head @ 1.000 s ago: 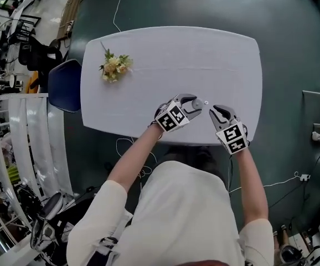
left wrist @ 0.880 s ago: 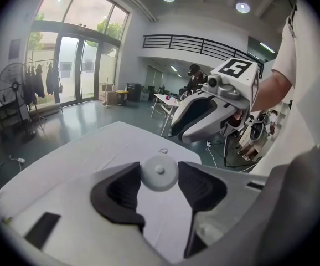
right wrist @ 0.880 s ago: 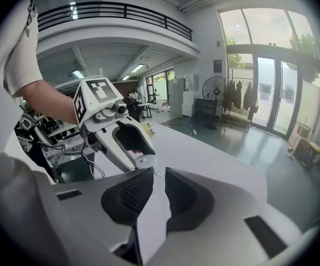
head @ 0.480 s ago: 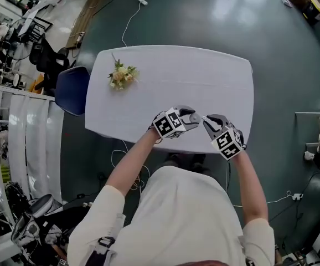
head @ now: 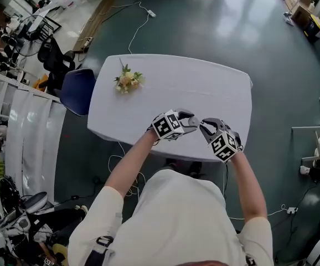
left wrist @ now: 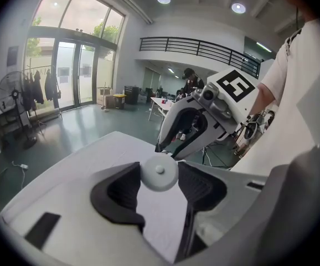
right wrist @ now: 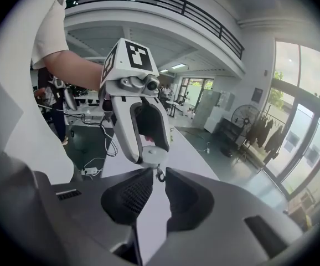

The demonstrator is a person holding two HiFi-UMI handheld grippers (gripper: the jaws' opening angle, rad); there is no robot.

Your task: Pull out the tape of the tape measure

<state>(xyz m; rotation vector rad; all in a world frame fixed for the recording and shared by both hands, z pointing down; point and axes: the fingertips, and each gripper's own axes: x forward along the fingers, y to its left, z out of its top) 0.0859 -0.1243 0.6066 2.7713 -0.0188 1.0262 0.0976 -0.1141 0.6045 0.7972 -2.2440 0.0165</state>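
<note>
Closest to me, my left tongs are clamped on the tape measure. It is a small round white case, and one dark pad presses on each side of it. My right tongs are squeezed nearly shut, and the little pull ring that hangs off the case sits right between their tips. The ring is so tiny that I can't be fully sure the pads bite it, but it looks pinched. So my two tongs meet nose to nose in front of me, the left one on the left and the right one on the right, almost touching. That is what matters now: the ring points out of the case toward my right tongs, so the tape has to come out along the line from one nose to the other. I think my right hand is the one to pull, going sideways and away, while my left hand holds the case steady. If I pull crooked, I guess the ring may slip out. A bit farther out, under and past both tongs, is the white table. The case seems to be held over its near edge, not lying on it. Far across the table, well apart from my hands, lies a small bunch of flowers.
</note>
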